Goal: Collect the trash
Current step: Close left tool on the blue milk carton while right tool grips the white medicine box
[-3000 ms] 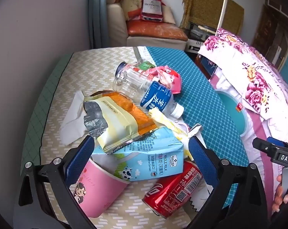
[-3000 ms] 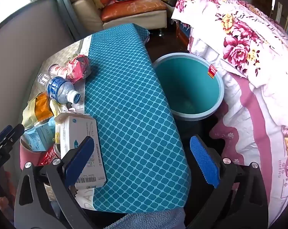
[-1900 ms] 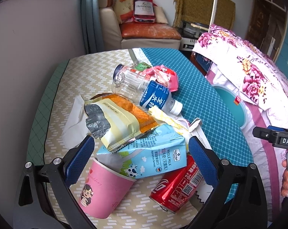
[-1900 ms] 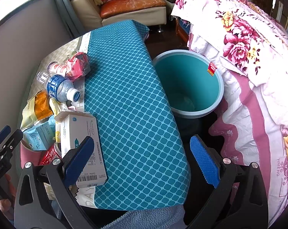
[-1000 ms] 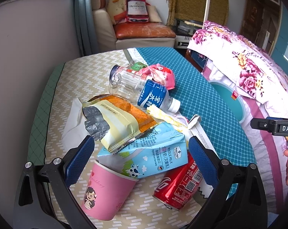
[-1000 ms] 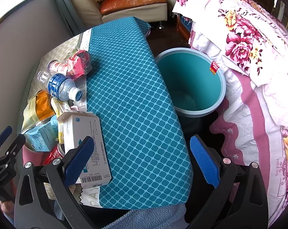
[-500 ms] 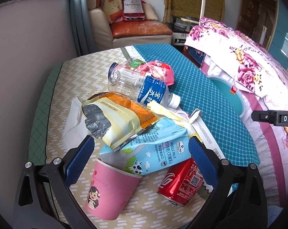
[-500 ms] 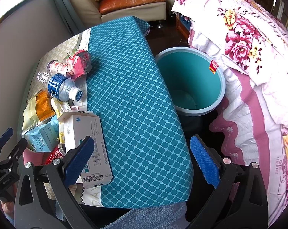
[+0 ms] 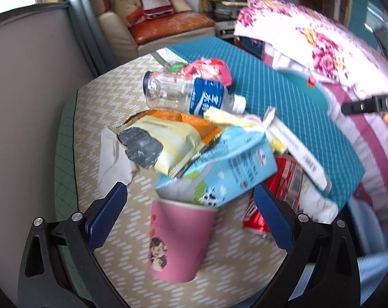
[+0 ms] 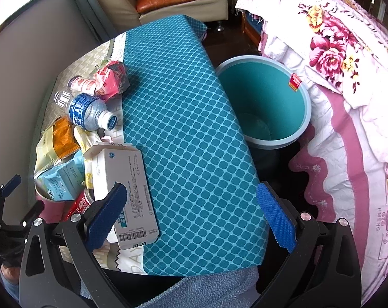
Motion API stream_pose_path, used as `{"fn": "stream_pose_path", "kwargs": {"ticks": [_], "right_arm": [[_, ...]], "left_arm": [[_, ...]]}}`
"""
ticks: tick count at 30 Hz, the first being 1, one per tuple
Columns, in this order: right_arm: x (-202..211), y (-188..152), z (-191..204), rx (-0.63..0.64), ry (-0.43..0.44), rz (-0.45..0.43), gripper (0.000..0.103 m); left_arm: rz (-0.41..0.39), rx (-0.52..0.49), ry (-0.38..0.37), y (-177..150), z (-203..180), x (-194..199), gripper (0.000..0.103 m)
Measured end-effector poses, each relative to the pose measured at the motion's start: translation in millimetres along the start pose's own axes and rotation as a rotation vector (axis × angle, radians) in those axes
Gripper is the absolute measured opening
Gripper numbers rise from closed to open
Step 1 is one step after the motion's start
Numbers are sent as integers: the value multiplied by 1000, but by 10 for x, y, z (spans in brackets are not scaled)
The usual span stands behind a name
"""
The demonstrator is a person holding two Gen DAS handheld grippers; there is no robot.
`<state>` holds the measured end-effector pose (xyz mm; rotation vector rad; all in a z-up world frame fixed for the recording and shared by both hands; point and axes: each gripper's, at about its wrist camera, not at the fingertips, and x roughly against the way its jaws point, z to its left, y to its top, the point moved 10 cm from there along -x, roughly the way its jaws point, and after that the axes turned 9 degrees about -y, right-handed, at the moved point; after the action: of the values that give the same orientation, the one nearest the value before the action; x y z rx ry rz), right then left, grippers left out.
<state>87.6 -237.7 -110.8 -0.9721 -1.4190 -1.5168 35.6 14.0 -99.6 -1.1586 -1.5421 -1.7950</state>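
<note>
Pink paper cup (image 9: 177, 241) under blue milk carton (image 9: 227, 169), red can (image 9: 281, 192) alongside, empty teal bin (image 10: 264, 102) beside table.

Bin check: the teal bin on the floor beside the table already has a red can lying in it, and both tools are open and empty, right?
Not quite. The right wrist view shows no can in the teal bin; the red can lies on the table in the trash pile. Both the left tool and right tool are open and empty.

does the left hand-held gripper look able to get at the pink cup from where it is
Probably yes. The left hand-held gripper is open with the pink cup lying between its fingers, body bare. Only the blue milk carton overhangs the cup's mouth, so it may shift.
</note>
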Motion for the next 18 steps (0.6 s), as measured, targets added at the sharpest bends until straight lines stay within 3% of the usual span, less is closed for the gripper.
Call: {"fn": "stream_pose_path", "kwargs": {"ticks": [6, 11, 18], "right_arm": [[-62, -17, 26, -1, 12, 13, 97], [-131, -32, 14, -15, 21, 32, 97], [-187, -35, 20, -21, 38, 48, 97]], "left_arm": [[61, -117, -22, -81, -116, -87, 95], [111, -223, 0, -42, -206, -264, 78], [154, -327, 22, 2, -297, -459, 77]]}}
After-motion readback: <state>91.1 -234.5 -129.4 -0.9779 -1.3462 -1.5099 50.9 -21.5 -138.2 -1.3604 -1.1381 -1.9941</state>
